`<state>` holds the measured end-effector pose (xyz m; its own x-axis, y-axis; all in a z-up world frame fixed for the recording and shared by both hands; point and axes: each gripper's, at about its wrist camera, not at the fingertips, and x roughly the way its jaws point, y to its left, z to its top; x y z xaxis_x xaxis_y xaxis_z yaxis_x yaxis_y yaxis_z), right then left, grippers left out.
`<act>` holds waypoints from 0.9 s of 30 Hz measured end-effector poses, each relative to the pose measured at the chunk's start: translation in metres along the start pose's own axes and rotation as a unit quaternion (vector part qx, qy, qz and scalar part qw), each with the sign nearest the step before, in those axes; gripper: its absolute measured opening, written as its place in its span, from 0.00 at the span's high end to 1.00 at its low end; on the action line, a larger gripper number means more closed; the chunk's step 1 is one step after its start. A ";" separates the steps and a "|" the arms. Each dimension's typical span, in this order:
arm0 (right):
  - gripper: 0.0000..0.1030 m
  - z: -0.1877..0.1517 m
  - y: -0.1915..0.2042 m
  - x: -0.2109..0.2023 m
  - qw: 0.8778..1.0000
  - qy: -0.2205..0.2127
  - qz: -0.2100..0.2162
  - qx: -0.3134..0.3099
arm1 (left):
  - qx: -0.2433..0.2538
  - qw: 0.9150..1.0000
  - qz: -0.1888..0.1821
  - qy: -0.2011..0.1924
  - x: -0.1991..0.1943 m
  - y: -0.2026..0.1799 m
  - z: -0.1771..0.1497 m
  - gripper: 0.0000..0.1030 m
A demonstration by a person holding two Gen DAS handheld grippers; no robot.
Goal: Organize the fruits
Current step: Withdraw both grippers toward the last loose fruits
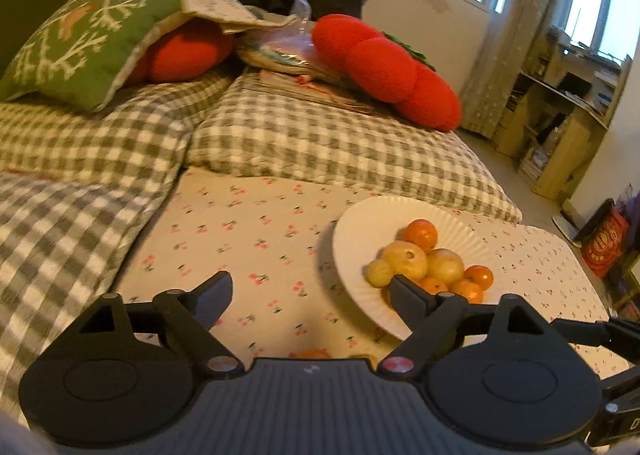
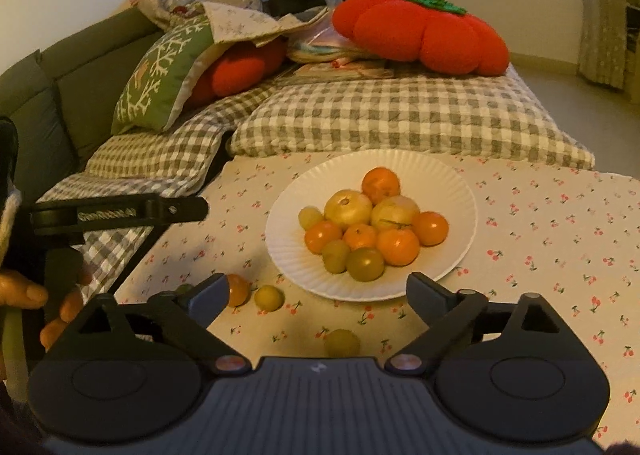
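The white fluted paper plate [image 2: 372,287] sat on the cherry-print bedsheet [image 2: 540,255], heaped with orange tangerines [image 2: 398,245] and yellow-green fruits [image 2: 348,209]. Three loose fruits [image 2: 269,298] lay just beside it. Both the right tongs [image 2: 318,291] and left tongs [image 1: 312,287] hung spread wide, holding nothing.

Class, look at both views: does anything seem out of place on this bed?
Yes. Three fruits lie loose on the sheet beside the plate: an orange, a green one next to it, and another green one nearer the right gripper.
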<state>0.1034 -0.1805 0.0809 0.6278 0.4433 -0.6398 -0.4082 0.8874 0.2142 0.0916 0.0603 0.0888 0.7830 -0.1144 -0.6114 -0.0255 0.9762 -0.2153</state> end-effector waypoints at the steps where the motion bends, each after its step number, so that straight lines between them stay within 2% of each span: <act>1: 0.06 -0.001 0.001 0.001 1.000 0.004 0.001 -0.003 | -0.003 1.000 0.004 0.001 -0.002 0.003 -0.002 0.18; 5: 0.02 -0.006 0.011 0.005 1.000 0.020 0.006 -0.018 | -0.010 0.999 0.031 0.008 -0.013 0.015 -0.011 0.12; 9: 0.02 -0.014 0.023 0.013 0.998 0.041 0.012 -0.052 | -0.019 0.998 0.048 0.034 -0.014 0.028 -0.023 0.11; 15: 0.01 -0.025 0.036 0.023 0.994 0.059 0.007 -0.092 | -0.002 0.995 0.063 0.078 -0.006 0.029 -0.035 0.09; 19: 0.01 -0.030 0.041 0.030 0.991 0.063 -0.012 -0.114 | 0.020 0.992 0.075 0.104 0.006 0.028 -0.042 0.09; 27: 0.07 -0.037 0.033 0.051 0.990 0.088 -0.041 -0.101 | 0.042 0.986 0.085 0.138 0.027 0.026 -0.050 0.09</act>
<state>0.0977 -0.1335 0.0278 0.5468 0.3253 -0.7715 -0.4953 0.8686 0.0152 0.0809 0.0731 0.0292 0.5725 0.0183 -0.8197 -0.0810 0.9961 -0.0344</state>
